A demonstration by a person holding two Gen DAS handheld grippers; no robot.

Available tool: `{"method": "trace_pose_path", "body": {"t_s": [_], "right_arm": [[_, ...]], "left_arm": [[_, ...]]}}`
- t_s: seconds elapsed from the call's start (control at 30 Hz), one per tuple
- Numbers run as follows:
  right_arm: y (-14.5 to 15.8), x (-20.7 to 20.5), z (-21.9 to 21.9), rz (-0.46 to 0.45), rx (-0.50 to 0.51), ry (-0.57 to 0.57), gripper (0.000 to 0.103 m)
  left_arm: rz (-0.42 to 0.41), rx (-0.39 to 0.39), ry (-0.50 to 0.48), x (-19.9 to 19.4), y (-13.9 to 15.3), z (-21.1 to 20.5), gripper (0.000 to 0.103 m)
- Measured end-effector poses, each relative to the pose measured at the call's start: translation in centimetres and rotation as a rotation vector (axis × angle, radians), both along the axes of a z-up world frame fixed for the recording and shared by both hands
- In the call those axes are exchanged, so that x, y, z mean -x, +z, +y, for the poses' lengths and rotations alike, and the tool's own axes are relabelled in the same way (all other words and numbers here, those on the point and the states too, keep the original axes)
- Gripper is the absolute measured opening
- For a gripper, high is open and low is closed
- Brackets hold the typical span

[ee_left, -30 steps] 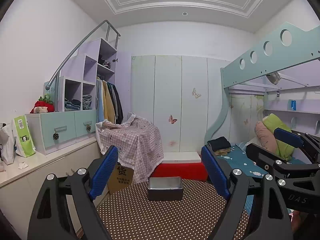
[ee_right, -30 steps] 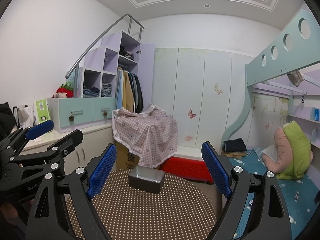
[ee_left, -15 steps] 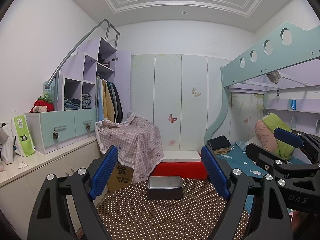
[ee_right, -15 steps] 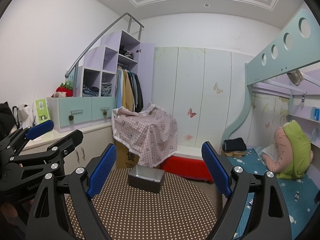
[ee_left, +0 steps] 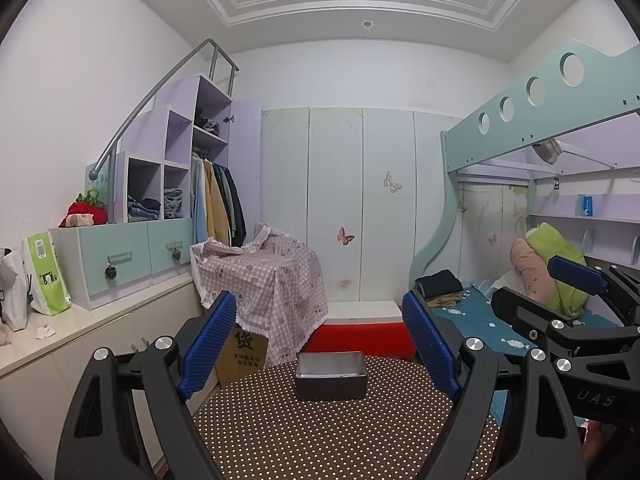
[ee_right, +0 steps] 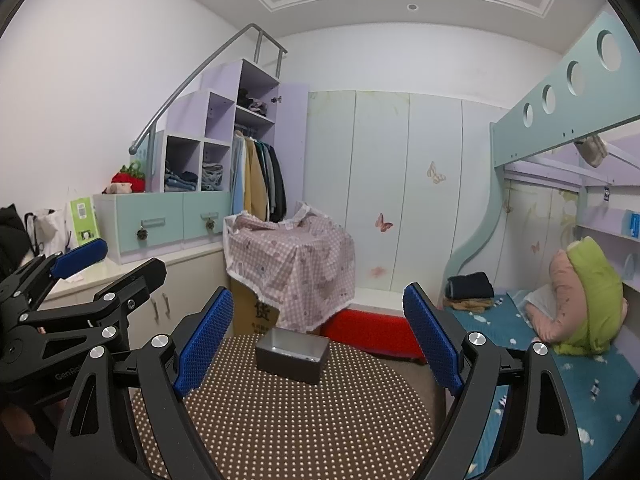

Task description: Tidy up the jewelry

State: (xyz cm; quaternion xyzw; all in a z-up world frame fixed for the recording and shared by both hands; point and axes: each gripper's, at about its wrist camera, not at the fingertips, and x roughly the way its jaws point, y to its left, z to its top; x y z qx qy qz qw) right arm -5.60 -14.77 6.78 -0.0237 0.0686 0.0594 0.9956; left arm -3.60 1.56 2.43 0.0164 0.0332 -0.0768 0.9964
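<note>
Both the left gripper and the right gripper hang released and empty above the round polka-dot desk, whose far edge carries a small open grey metal box.

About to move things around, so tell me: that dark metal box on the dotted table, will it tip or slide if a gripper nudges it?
The box looks low and wide with a flat base, so tipping seems unlikely. Its walls look rigid, probably metal. On the dotted table it would probably slide rather than roll.
</note>
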Motion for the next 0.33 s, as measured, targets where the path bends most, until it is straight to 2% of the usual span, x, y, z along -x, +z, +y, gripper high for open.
{"method": "trace_pose_path", "body": {"t_s": [0.33], "right_arm": [[0.07, -0.15, -0.01, 0.002, -0.001, 0.0, 0.084]], "left_arm": [[0.007, -0.007, -0.002, -0.32, -0.13, -0.19, 0.082]]}}
